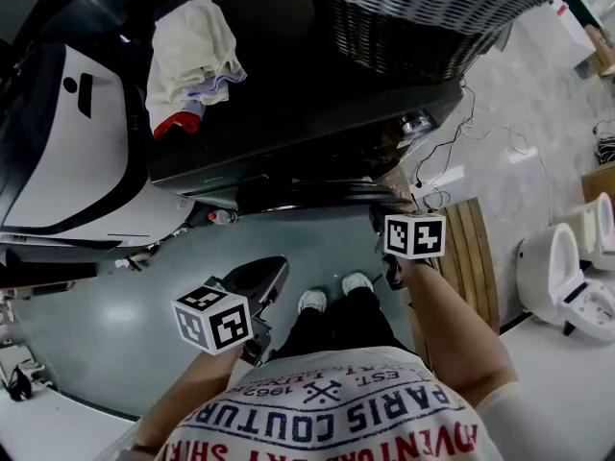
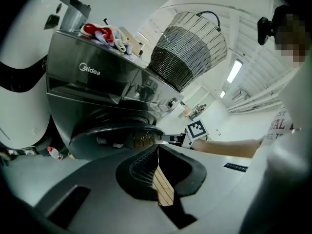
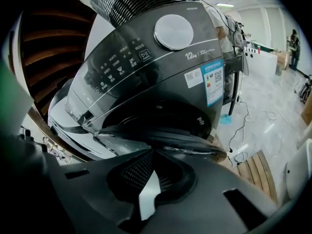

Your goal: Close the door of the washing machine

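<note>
Surroundings: a dark grey front-loading washing machine (image 1: 288, 113) fills the middle of the head view. A crumpled white cloth with a red edge (image 1: 192, 56) and a dark woven wicker basket (image 1: 413, 17) sit on its top.
Left of the machine: a white rounded appliance with black trim (image 1: 58, 133) stands just beside it.
Floor: a grey-green floor (image 1: 115, 353) lies in front of the machine. A slatted wooden pallet (image 1: 471, 257) lies by the machine's right corner, and thin black cables (image 1: 480, 133) trail over the pale tiles beyond.
Person: two white shoes (image 1: 334, 292) stand between the grippers, facing the machine.
Door: the round dark door (image 2: 105, 130) sits low on the machine's front and is swung partway out from the panel, not flush with it.
Right gripper (image 3: 153, 151): the fingers are pressed together with nothing between them, and their tips are at the door's rim.
Left gripper (image 2: 157, 147): the fingers meet at the tips and hold nothing. They point towards the door and are clear of it.
</note>
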`<control>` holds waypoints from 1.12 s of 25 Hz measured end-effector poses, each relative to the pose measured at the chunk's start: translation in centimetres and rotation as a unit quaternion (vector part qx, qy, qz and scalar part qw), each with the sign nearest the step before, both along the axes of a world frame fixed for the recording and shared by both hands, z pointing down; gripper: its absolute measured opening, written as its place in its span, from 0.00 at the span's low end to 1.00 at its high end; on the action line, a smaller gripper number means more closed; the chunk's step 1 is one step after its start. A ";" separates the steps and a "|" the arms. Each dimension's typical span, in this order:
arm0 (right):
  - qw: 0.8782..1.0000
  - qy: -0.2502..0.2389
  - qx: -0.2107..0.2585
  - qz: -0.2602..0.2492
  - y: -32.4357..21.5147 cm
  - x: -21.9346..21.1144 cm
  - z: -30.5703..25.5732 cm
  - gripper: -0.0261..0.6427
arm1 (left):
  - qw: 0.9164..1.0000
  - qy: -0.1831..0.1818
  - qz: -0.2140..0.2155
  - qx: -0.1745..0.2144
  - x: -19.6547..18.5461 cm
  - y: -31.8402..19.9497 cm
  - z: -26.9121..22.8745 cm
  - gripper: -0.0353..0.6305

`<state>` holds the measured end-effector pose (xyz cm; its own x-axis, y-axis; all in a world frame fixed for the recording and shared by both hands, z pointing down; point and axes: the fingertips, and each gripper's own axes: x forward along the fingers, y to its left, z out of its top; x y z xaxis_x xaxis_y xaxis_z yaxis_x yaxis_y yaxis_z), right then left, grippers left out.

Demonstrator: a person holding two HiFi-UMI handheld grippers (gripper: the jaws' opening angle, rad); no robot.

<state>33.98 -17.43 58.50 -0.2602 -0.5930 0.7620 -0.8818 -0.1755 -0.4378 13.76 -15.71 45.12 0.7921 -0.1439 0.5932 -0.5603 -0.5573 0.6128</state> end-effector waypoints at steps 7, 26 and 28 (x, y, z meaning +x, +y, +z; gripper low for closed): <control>1.000 0.003 0.007 -0.025 -3.1 0.8 -0.1 0.07 | 0.999 -0.006 -0.036 -0.002 0.2 -0.6 -0.1 0.09; 0.995 0.048 0.050 -0.067 -6.2 1.0 1.1 0.07 | 0.996 -0.012 -0.093 -0.004 3.0 -3.2 0.5 0.09; 0.996 0.043 0.040 -0.064 -6.5 1.0 1.5 0.07 | 0.995 -0.014 -0.102 -0.001 2.9 -3.6 0.5 0.09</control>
